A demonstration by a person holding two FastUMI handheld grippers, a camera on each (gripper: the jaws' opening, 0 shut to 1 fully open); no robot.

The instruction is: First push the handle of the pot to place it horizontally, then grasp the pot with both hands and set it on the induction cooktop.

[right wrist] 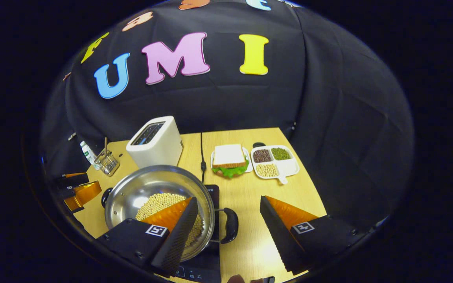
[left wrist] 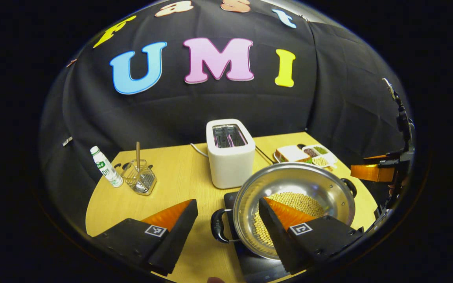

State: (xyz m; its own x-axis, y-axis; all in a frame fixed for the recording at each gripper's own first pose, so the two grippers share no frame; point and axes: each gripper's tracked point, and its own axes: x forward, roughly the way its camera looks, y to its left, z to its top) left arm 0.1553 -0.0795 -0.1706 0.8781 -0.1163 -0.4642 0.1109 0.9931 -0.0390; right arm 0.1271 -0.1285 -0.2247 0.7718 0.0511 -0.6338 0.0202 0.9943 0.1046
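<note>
Silver pot [left wrist: 295, 196] with black handles holds pale yellow beans [left wrist: 297, 202]; white toaster [left wrist: 230, 153]; light wood surface [left wrist: 183, 177]; black cooktop [right wrist: 205, 267]; white tray [right wrist: 275, 161].

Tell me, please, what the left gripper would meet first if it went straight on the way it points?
Probably the pot's near loop handle, which sits between the open fingers of the left gripper; beyond it stands the toaster. Depth is unclear.

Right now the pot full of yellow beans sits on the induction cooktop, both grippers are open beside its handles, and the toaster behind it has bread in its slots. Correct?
Not quite. The toaster has empty slots, as the left gripper view shows. The rest holds: the pot of yellow beans sits on the induction cooktop, with the left gripper and right gripper open at its handles.
</note>
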